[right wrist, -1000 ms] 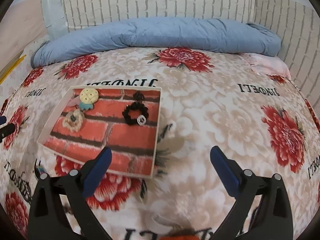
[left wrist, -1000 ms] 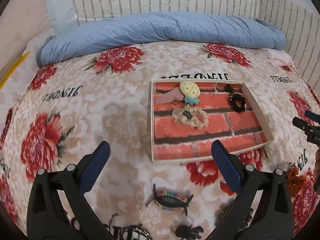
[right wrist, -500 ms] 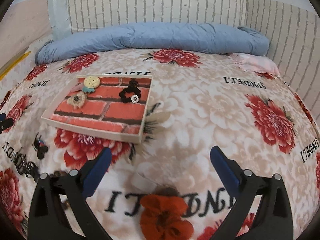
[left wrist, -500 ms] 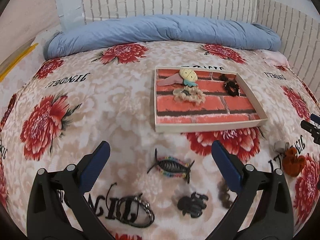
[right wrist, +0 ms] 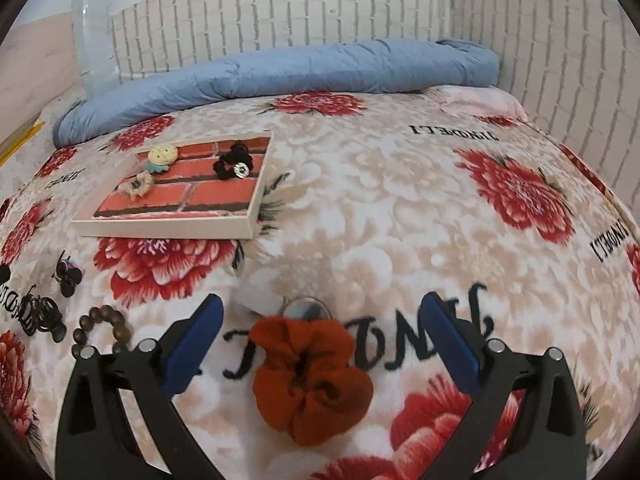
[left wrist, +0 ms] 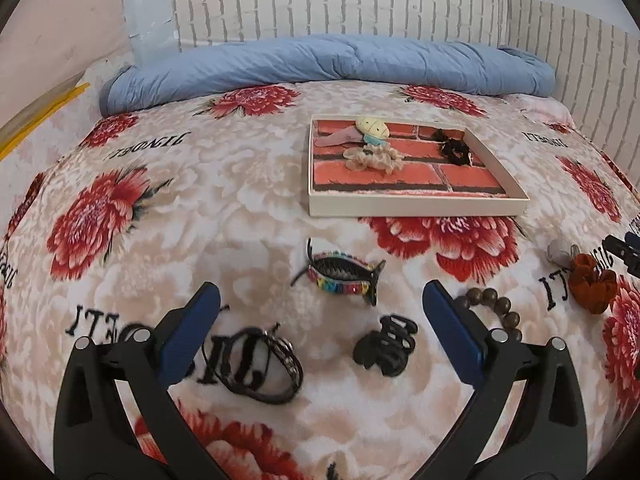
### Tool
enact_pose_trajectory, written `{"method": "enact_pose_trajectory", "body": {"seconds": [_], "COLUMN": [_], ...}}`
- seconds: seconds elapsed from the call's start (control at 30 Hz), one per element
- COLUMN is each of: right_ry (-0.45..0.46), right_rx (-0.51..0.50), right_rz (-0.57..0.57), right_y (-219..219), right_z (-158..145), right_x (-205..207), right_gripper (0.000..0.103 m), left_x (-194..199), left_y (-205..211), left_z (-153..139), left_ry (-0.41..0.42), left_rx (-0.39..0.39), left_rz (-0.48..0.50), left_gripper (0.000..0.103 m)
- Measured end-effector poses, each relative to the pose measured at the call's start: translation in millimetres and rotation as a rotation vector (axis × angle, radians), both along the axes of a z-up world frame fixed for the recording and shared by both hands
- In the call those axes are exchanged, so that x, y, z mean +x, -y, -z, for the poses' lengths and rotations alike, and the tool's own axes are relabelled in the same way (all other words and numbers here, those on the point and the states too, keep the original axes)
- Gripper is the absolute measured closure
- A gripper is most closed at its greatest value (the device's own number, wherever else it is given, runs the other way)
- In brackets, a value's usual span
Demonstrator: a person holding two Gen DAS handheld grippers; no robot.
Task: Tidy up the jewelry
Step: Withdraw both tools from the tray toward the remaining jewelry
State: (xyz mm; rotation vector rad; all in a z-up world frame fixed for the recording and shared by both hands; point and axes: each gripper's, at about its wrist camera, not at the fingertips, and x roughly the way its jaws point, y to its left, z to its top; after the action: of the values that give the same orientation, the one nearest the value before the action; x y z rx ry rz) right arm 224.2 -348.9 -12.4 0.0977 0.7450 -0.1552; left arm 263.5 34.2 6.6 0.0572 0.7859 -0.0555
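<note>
Right wrist: blanket (right wrist: 400,200) lettering reads upside-down "JINOELI".

Left gripper (left wrist: 320,308) and right gripper (right wrist: 318,318), black angular plastic arms, blue flat finger pads (left wrist: 188,330), round silver screws

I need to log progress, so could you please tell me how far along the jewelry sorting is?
Done: a cream round-faced clip, a beige frilly scrunchie and a black scrunchie lie in the brick-patterned tray. In hand: nothing; the right gripper is open around the rust-orange scrunchie. Left: rainbow claw clip, black claw clip, wooden bead bracelet, black bangle.
</note>
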Motion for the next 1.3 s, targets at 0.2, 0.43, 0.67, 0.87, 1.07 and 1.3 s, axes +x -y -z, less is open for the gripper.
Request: {"method": "enact_pose_trajectory", "body": {"seconds": [0.2, 0.43, 0.67, 0.87, 1.07, 1.3], "right_ry": [0.032, 0.037, 0.048, 0.056, 0.043, 0.022], "right_rx": [-0.075, -0.103, -0.069, -0.072, -0.074, -0.058], "right_rz": [0.024, 0.030, 0.053, 0.057, 0.070, 0.071], "right_y": [-7, -6, 2, 2, 3, 5], "right_z": [13, 25, 34, 36, 40, 46], "right_x": [-22, -37, -43, -43, -40, -37], "right_gripper": [0.006, 0.006, 0.006, 0.006, 0.006, 0.010], "left_x": [-21, -28, -28, -27, -24, -17], "left_y": [7, 15, 18, 22, 27, 33], "left_z": [18, 43, 54, 60, 62, 68], "left_ry": [0.037, 0.032, 0.029, 0.031, 0.034, 0.017], "left_rx": [-0.022, -0.012, -0.023, -0.014, 0.004, 0.023], "left_rz": [-0.025, -0.035, -0.029, -0.019, -0.012, 0.004], "left_gripper": [0.005, 0.005, 0.005, 0.005, 0.005, 0.006]}}
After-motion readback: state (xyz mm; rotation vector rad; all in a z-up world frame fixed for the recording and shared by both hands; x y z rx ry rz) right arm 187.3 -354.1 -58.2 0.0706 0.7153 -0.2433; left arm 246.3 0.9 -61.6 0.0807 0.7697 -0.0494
